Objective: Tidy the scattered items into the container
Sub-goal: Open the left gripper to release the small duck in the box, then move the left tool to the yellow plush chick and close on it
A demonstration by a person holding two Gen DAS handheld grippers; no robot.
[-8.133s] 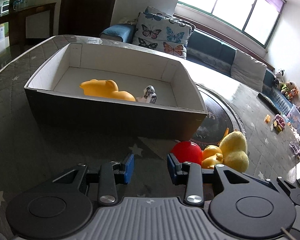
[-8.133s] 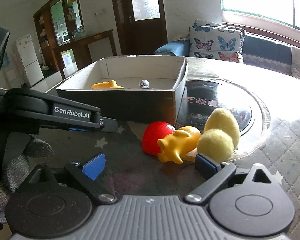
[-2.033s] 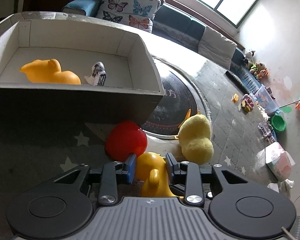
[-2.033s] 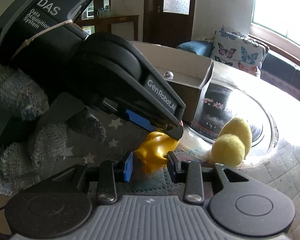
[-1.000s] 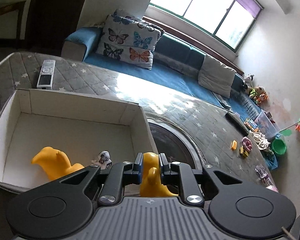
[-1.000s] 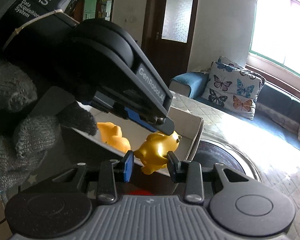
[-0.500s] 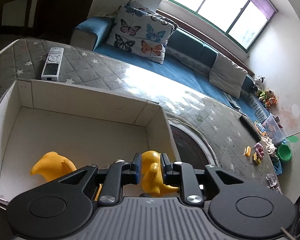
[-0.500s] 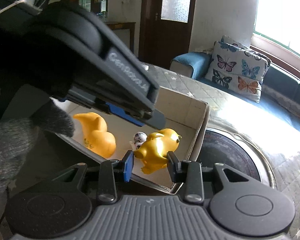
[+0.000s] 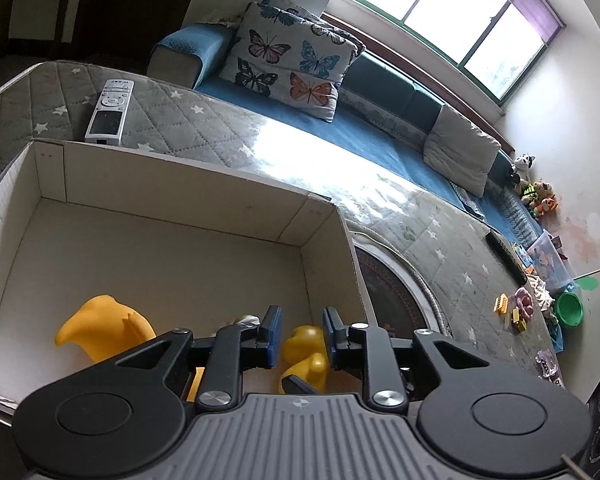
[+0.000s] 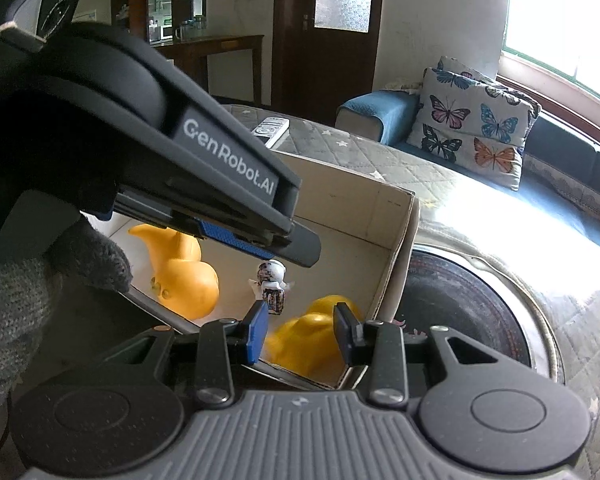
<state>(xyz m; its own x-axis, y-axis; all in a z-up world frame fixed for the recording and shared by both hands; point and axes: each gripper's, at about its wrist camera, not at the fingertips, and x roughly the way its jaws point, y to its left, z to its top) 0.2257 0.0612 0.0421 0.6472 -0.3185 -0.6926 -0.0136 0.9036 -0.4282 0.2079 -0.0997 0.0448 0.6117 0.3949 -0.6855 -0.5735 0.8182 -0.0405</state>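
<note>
Yellow pig toy [image 9: 305, 350] is now inside the cardboard box [image 9: 172, 200], low in its near right corner, close to the right wall. Half a second ago the left gripper [image 9: 298, 334] was clamped on it above the box; its jaws have just been opening, and a gap now shows on each side of the toy, so the pads no longer press it. In the right wrist view the toy is blurred, which I read as it dropping or just settling. The right gripper [image 10: 300, 332] hovers at the box's near rim with its jaws partly apart and nothing gripped; the toy only shows beyond them.

Also in the box are the orange toy [image 9: 100, 328] toward its left side and a small patterned figure [image 10: 272, 284] between the two. A remote [image 9: 110, 110] lies outside, beyond the box's far wall.

By my judgement this item is delivered, and both grippers are free for whatever remains outside the box.
</note>
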